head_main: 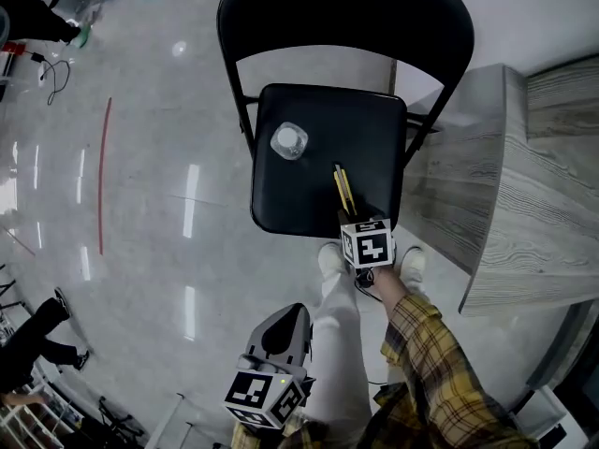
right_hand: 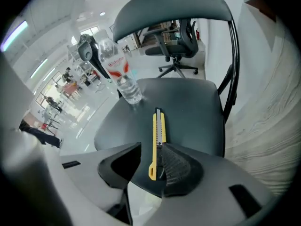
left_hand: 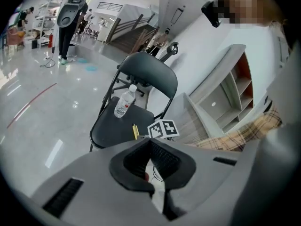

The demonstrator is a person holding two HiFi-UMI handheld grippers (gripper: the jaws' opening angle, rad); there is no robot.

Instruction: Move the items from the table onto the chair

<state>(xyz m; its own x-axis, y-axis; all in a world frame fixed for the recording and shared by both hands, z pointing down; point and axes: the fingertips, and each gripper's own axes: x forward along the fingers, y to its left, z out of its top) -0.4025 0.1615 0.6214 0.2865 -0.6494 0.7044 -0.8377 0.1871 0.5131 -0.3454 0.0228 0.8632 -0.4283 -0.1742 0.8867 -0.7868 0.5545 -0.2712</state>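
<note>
A black folding chair (head_main: 323,124) stands in front of me. On its seat stands a clear water bottle (head_main: 289,140) upright at the left. A yellow utility knife (head_main: 343,187) lies flat on the seat's right front part. My right gripper (head_main: 348,215) is at the seat's front edge, open. In the right gripper view the knife (right_hand: 156,135) lies between the jaws, close along the right pad (right_hand: 176,166), with the left pad clear of it. My left gripper (head_main: 285,321) hangs low beside my leg, away from the chair, shut with nothing in it.
A grey wood-grain table (head_main: 524,195) stands right of the chair, its edge close to the seat. My legs and white shoes (head_main: 329,255) are just in front of the seat. Glossy floor (head_main: 168,204) spreads to the left, with people and equipment far off.
</note>
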